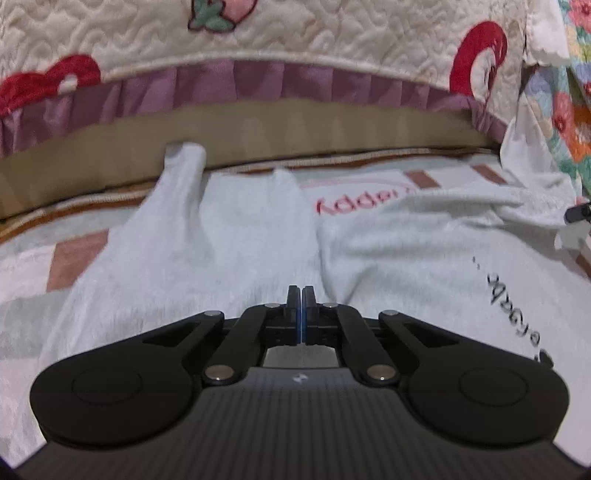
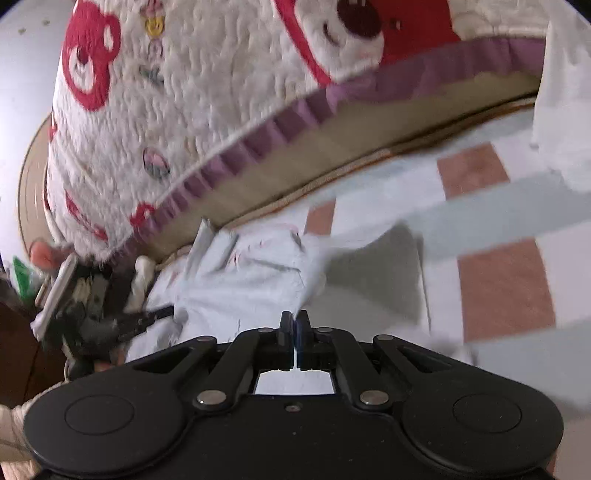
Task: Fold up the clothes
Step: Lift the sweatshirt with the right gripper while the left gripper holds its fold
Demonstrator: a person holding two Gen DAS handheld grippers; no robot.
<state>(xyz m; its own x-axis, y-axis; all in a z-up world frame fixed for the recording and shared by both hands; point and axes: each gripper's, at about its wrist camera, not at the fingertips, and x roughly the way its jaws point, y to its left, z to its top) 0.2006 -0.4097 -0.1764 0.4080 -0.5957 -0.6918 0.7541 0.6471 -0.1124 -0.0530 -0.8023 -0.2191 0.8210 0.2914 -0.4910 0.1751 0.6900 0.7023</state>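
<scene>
Two grippers, both with jaws pressed together. Left gripper (image 1: 302, 295) sits low on the white garment (image 1: 221, 236); can't tell if cloth is pinched. Right gripper (image 2: 294, 325) looks clamped on a lifted corner of it (image 2: 258, 273). Garment lies rumpled on the checked bed cover (image 2: 498, 288), near the edge by the quilted blanket (image 1: 295, 33). Part bunched, part spread, so the fold is unfinished; stage unclear. Long axis runs toward the blanket, one narrow strap-like end (image 1: 184, 162) pointing there.
</scene>
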